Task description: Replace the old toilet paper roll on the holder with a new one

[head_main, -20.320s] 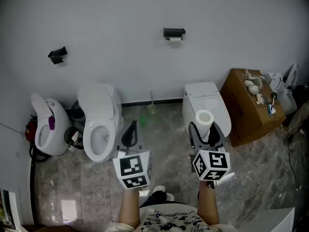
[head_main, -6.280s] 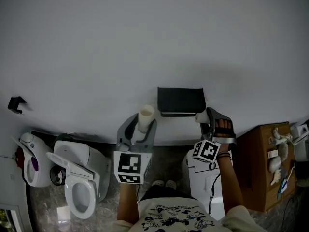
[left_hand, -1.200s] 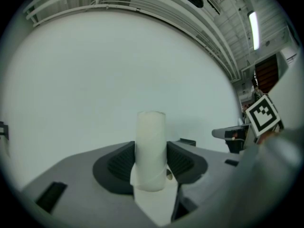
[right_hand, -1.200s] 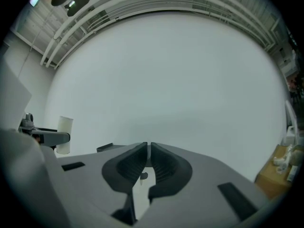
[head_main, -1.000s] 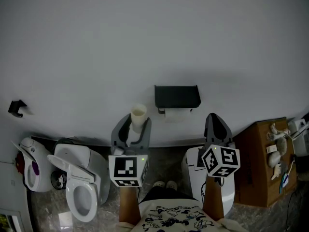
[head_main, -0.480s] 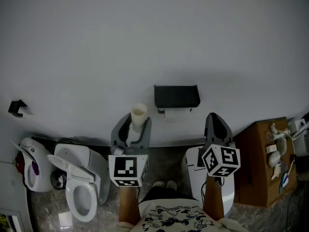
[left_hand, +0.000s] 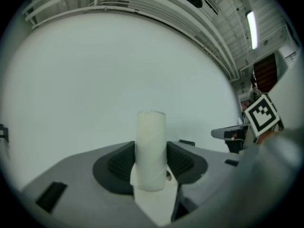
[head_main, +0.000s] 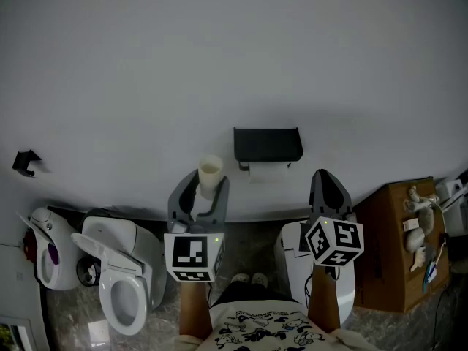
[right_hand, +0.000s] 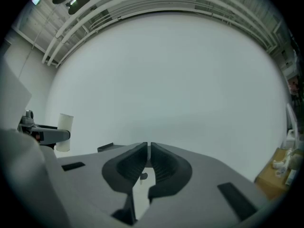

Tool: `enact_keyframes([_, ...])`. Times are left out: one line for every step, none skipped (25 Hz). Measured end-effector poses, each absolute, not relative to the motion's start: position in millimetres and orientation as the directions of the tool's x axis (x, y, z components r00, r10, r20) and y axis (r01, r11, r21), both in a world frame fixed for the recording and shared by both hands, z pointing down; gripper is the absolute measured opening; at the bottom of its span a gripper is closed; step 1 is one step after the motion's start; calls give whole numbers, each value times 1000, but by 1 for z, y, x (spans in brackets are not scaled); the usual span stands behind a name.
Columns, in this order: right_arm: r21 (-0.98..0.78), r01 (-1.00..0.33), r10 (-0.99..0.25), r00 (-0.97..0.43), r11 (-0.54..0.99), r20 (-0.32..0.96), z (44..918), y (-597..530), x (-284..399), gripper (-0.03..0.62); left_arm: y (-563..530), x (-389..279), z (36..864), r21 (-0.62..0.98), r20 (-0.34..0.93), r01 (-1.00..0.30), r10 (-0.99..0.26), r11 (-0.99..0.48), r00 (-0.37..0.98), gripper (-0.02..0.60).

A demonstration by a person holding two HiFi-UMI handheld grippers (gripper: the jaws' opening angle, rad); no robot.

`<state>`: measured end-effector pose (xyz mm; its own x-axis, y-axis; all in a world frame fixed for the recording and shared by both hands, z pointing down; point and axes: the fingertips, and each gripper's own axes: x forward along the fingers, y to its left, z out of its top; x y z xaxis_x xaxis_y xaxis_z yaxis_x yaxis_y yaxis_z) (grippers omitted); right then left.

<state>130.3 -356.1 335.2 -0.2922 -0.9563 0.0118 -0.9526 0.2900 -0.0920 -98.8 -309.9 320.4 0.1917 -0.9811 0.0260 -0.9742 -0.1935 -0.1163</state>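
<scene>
A black wall holder (head_main: 268, 145) has a white paper roll (head_main: 268, 169) hanging under its shelf. My left gripper (head_main: 199, 185) is held level to the lower left of the holder. It is shut on a bare cardboard tube (head_main: 210, 174), which stands upright between the pads (left_hand: 151, 148). My right gripper (head_main: 327, 178) is to the lower right of the holder and away from it. Its jaws are shut with nothing between them (right_hand: 148, 148). The right gripper view also shows the tube (right_hand: 64, 132) far off at the left.
A white toilet (head_main: 121, 284) with its lid up and another white fixture (head_main: 45, 258) stand at the lower left. A closed toilet (head_main: 300, 258) is below my right gripper. A brown cardboard box (head_main: 406, 240) with small items is at the right. A black wall bracket (head_main: 25, 161) is at the far left.
Nothing has moved over the last second. Several seconds ago my right gripper was up at the holder's right end; it now hangs back from the holder, shut and empty.
</scene>
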Motion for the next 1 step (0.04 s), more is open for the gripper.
enact_keyframes([-91,-952,-956,-293,291,12,335,-356,130,35,-309,-99,320,-118,25,-974,-981,-193,192,206])
